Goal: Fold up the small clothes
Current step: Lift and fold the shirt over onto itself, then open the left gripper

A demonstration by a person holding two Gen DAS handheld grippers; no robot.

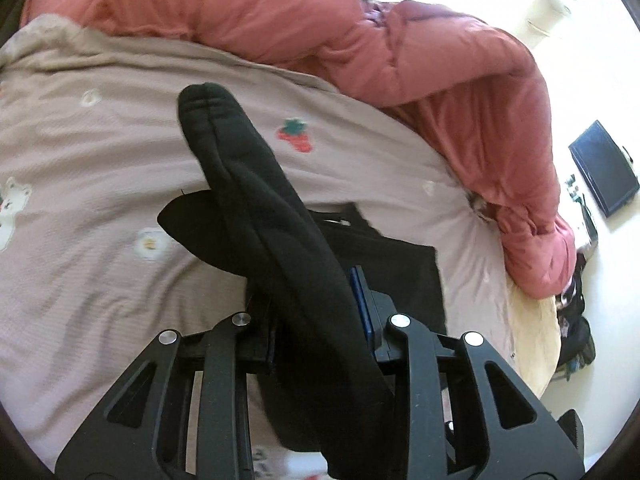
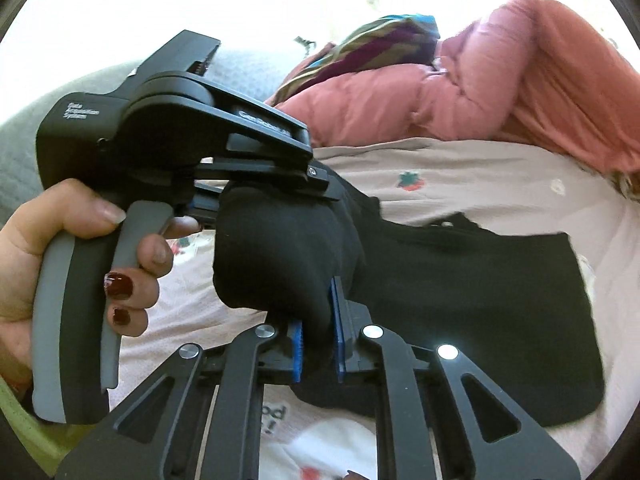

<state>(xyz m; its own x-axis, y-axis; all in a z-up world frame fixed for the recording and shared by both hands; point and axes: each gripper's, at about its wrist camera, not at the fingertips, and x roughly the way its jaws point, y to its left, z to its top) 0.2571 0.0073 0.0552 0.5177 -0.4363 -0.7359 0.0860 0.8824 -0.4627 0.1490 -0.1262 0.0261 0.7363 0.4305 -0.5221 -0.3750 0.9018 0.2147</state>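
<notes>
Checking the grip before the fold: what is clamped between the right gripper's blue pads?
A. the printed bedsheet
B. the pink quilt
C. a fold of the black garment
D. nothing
C: in the right wrist view the right gripper has its blue pads pressed on a bunched fold of the black garment.

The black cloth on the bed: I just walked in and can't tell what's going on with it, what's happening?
A person is folding a small black garment on a bed sheet printed with little pictures. Each hand holds a gripper tool. The left gripper is shut on a bunched edge of the garment, and the right gripper is shut on another bunch of it. Both edges are lifted off the sheet while the rest lies flat. A pink quilt is heaped behind.
</notes>
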